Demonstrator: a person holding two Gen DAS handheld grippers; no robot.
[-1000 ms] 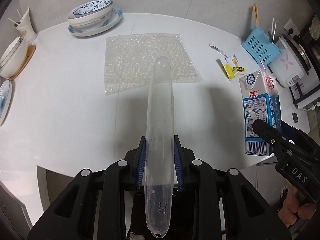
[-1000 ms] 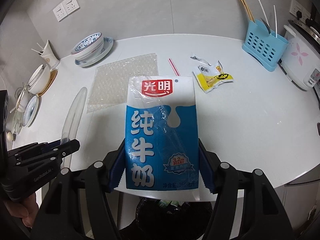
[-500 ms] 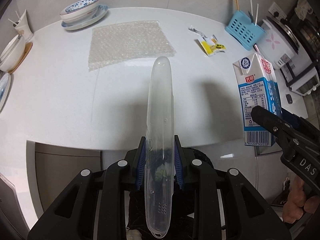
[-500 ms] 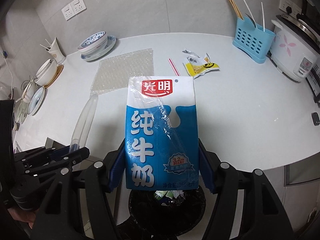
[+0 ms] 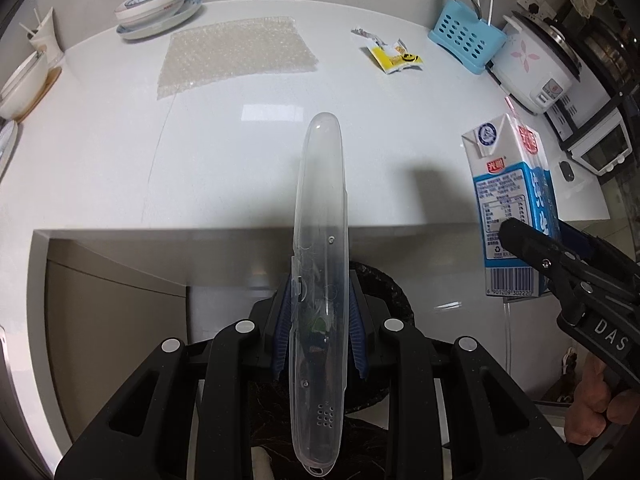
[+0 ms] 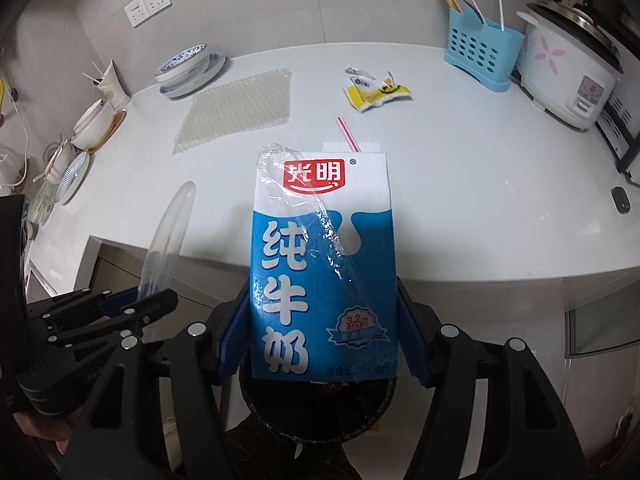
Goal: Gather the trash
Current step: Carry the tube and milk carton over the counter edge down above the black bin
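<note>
Whereas the earlier pictures showed both held items over the white bench [image 5: 120, 168], both now sit back past its front edge, above the round black-lined trash bin [image 5: 384, 292] that has come into sight below them. Left gripper [image 5: 320, 332]: its blue pads are closed narrowly on the long clear plastic toothbrush case [image 5: 320, 216], as before. Held near its vented end, the case has its long axis running straight away from the wrist, and its rounded far tip points out over the bench edge. Right gripper [image 6: 324, 328]: its jaws stand fairly wide, pressed on the two sides of the blue-and-white milk carton [image 6: 320, 264], the grip unchanged. In the right wrist view the carton's long axis lies along the fingers, printed face toward the camera, top end toward the bench and base directly above the bin opening. A crumpled clear wrapper clings to its front. In the left wrist view the carton stands roughly upright at the right, off the bench corner. Left on the bench, well apart from both grippers: the clear bubble-wrap sheet [image 5: 236, 54], the torn yellow snack wrapper [image 5: 394, 56] and the red-and-white striped straw [image 6: 347, 134].
</note>
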